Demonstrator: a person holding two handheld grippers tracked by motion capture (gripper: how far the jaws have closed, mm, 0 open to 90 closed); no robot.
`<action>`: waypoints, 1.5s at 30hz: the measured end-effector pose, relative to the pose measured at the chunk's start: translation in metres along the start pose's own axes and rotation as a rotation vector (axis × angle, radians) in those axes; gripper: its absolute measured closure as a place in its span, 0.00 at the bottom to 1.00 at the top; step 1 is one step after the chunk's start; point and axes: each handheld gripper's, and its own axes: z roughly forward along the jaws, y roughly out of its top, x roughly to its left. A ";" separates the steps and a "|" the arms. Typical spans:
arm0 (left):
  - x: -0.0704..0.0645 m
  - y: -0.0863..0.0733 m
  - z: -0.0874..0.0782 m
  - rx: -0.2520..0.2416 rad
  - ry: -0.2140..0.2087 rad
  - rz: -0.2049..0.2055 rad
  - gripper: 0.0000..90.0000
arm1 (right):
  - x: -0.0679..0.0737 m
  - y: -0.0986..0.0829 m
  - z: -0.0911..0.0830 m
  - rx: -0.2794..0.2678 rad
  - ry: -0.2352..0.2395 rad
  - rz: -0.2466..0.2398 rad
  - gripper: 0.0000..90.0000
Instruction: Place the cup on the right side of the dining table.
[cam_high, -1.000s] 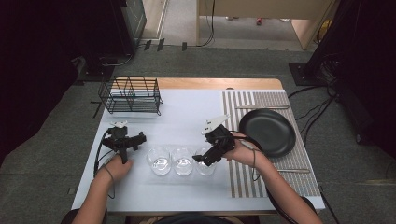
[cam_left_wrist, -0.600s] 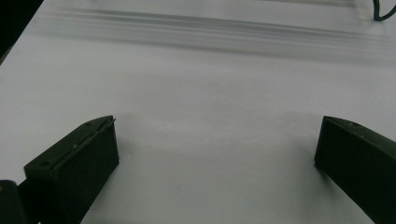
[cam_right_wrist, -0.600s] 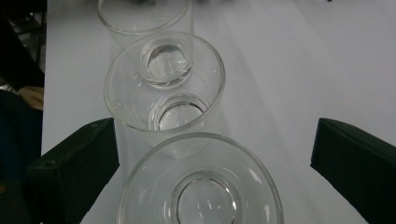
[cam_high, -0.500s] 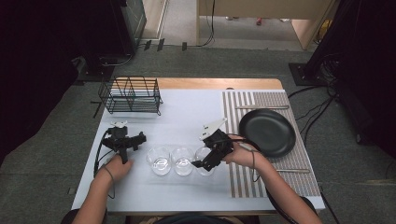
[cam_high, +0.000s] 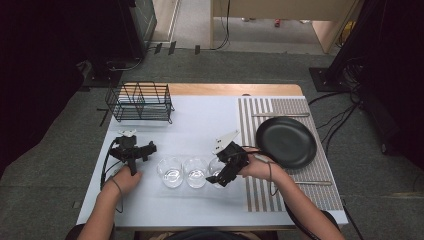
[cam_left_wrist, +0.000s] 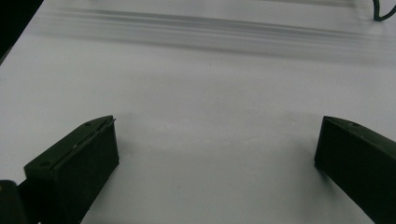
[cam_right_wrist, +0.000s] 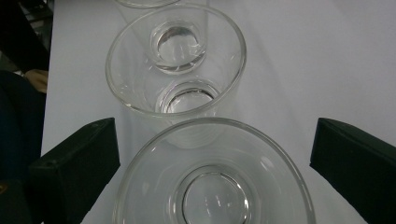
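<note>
Landmark: the row of 3 glasses (cam_high: 195, 171) on the white table (cam_high: 200, 125).
Right gripper (cam_high: 218, 178): at the row's right end, jaws spread wide on either side of the nearest glass (cam_right_wrist: 212, 177), gripping nothing; whether a jaw touches the wall, I cannot tell.
Left gripper (cam_high: 150, 148): just left of the row, jaws wide open over bare table, holding nothing.
Rack (cam_high: 141, 102): well behind the row, to its left.
Plate (cam_high: 286, 142): right of the row, on the striped mat (cam_high: 260, 187).
Risk 1: the glasses stand almost touching, so a skewed close probably knocks the middle glass (cam_right_wrist: 180, 65).
Risk 2: smooth clear walls likely slip if gripped near the rim.
Risk 3: lifting at a tilt could tip the glass against its neighbour.
</note>
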 end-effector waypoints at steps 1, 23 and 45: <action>0.000 0.000 0.000 0.000 0.000 0.000 0.00 | 0.000 0.000 0.001 0.001 0.003 -0.001 0.02; 0.000 0.000 0.000 0.000 0.000 0.000 0.00 | -0.003 -0.008 0.011 0.046 0.008 -0.013 0.02; 0.000 0.000 0.000 0.000 0.000 0.000 0.00 | -0.001 -0.011 0.013 0.093 -0.004 -0.055 0.12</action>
